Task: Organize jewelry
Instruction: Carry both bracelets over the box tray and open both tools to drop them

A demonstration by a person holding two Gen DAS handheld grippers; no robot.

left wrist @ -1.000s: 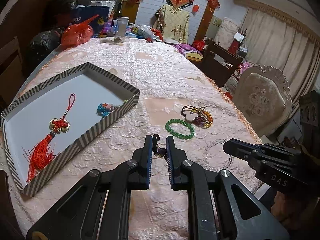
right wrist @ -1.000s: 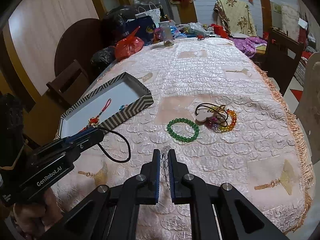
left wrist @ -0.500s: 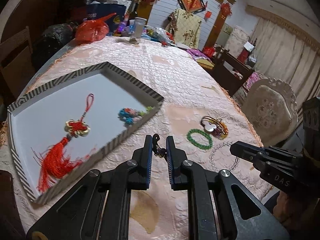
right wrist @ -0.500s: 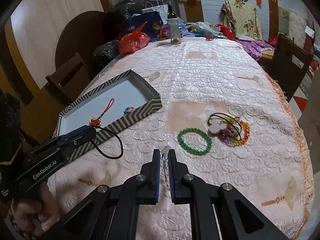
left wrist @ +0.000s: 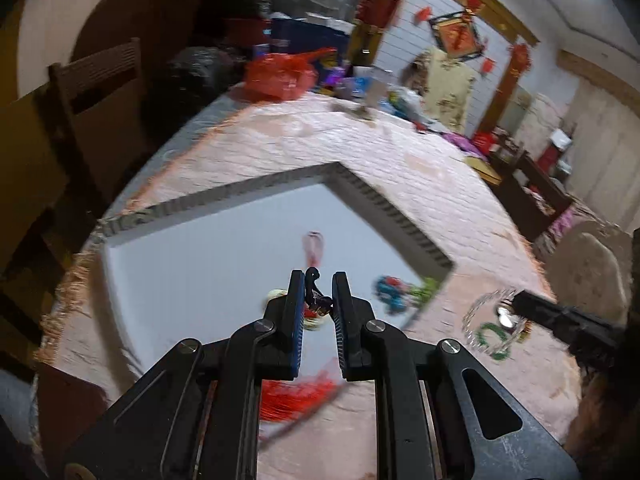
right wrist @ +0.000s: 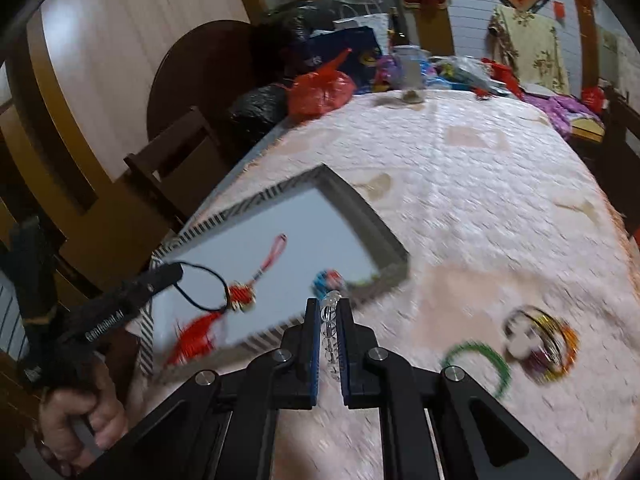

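Two pieces of jewelry are in the air at once, one in each gripper. The left gripper (left wrist: 313, 292) has its jaws nearly closed on a thin black cord (left wrist: 313, 285), whose loop hangs down over the open box (left wrist: 384, 208) in the right wrist view. The right gripper (right wrist: 329, 322) has its jaws closed on a string of clear beads (right wrist: 329, 312), with one bead standing above the tips; in the left wrist view the ring of beads dangles below it.

Both look light. The cord is limp and will swing and drape, so it needs only a pinch anywhere along its length, and it should fall flat when let go. The beads look hard, smooth and likely slippery; pinching across the string between two beads, as seems to be the case here, should hold better than squeezing one round bead. They could be glass, so a low, gentle drop is wise.

The box sits on the pink cloth-covered surface (right wrist: 480, 200) and already holds a red tassel knot (right wrist: 240, 294) and a small bunch of coloured beads (left wrist: 394, 286). Left out on the cloth are a green bracelet (right wrist: 478, 364) and a tangle of multicoloured bracelets (right wrist: 540, 338). Both views are blurred.
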